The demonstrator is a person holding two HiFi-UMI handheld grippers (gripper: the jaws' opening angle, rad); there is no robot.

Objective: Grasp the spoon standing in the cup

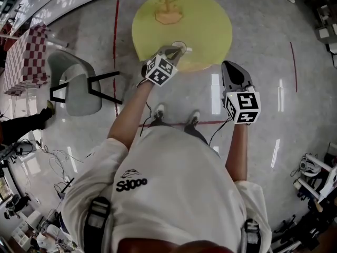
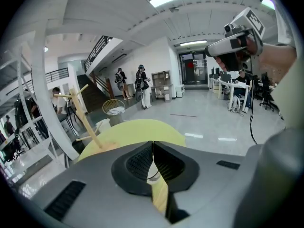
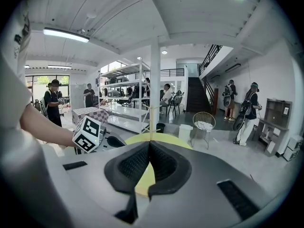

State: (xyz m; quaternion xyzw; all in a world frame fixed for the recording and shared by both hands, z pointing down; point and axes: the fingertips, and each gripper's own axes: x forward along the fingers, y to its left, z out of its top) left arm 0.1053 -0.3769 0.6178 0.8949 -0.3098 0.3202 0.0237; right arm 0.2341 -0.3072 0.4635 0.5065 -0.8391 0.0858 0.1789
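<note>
A white cup (image 1: pixel 181 47) with a thin dark rim stands near the front edge of the round yellow table (image 1: pixel 202 15). My left gripper (image 1: pixel 175 51) reaches over the cup's rim with its jaws shut. In the left gripper view the tips of the left gripper (image 2: pixel 153 144) meet, and a pale sliver of the spoon (image 2: pixel 152 169) shows pinched between the pads, with the cup's rim curving behind it. The rest of the spoon is hidden. My right gripper (image 1: pixel 228 66) hangs over the floor to the right of the table, shut and empty; its tips (image 3: pixel 150 144) touch.
A wooden stand (image 1: pixel 168 12) with slanted rods (image 2: pixel 85 120) rises at the table's far side. A grey chair (image 1: pixel 73 86) and a checked table (image 1: pixel 26 57) stand on the left. Red tape lines (image 1: pixel 116 46) cross the glossy floor. People and shelving (image 3: pixel 118 106) are far off.
</note>
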